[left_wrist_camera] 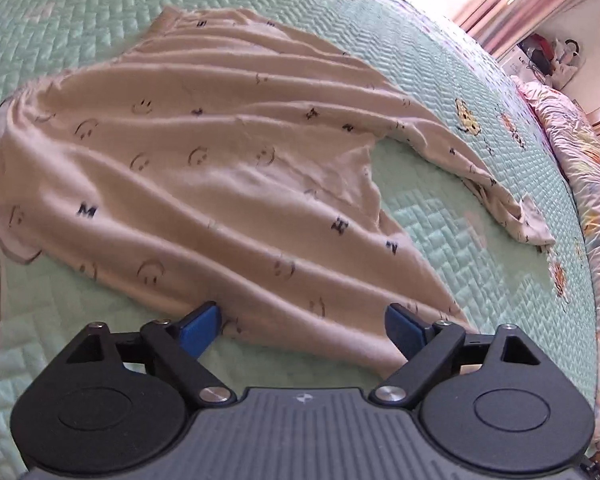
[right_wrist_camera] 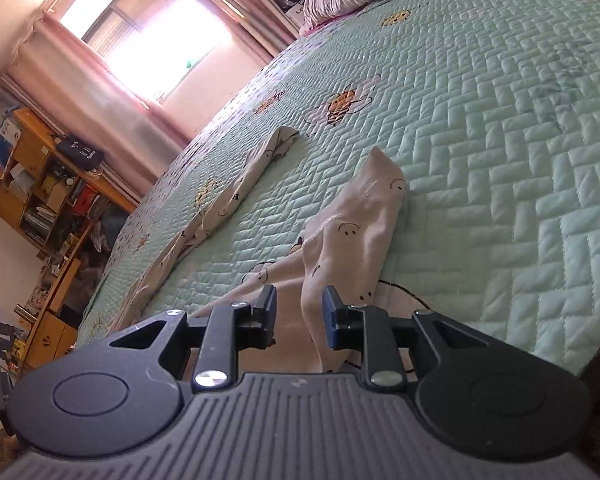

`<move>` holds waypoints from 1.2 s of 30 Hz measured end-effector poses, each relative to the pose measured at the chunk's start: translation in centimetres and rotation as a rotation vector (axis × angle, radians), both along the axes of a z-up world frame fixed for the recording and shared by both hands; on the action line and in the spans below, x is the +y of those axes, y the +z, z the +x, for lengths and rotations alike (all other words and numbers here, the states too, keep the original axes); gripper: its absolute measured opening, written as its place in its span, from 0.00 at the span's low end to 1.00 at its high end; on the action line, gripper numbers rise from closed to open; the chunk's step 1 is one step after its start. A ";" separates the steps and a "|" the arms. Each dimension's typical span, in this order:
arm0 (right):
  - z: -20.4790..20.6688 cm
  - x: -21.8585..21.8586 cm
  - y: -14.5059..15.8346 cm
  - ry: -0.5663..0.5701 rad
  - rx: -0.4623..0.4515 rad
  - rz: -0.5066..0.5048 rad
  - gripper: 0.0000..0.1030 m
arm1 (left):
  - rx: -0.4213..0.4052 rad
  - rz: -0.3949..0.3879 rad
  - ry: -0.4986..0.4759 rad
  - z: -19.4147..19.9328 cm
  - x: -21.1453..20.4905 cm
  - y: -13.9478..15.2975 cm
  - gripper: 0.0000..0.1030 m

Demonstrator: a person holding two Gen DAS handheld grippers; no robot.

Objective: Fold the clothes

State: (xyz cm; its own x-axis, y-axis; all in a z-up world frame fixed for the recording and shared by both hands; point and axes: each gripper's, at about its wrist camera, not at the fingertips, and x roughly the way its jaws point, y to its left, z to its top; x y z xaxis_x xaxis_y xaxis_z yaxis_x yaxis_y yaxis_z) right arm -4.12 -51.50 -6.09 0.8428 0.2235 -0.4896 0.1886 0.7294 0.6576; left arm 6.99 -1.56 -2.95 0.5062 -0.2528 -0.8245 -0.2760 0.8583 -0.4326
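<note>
left gripper wide open, shirt hem just ahead between its fingers, long axis running away; right gripper part-open astride a fold, not pinching.

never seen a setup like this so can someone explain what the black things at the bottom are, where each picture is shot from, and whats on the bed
Each black shape is a two-finger gripper that a person holds, one in each hand, with a camera looking out along its fingers.

One picture is from the left gripper: its blue-tipped jaws stand wide open over the hem of a cream shirt printed with smiley faces, spread on a green quilted bedspread.

The other is from the right gripper, partly open around a bunched ridge of the same fabric. Neither clamps anything.
</note>
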 end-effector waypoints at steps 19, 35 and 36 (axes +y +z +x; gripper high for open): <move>6.3 9.3 0.5 0.138 0.124 -0.789 0.44 | -0.114 0.095 0.025 -1.1 0.9 2.1 0.07; -3.7 -6.5 -1.8 -0.232 0.198 0.019 0.13 | -0.017 0.072 -0.057 -3.3 2.0 0.7 0.08; -4.6 -7.0 -2.7 -0.245 0.210 0.076 0.11 | -0.001 0.064 -0.061 -3.5 2.2 0.4 0.09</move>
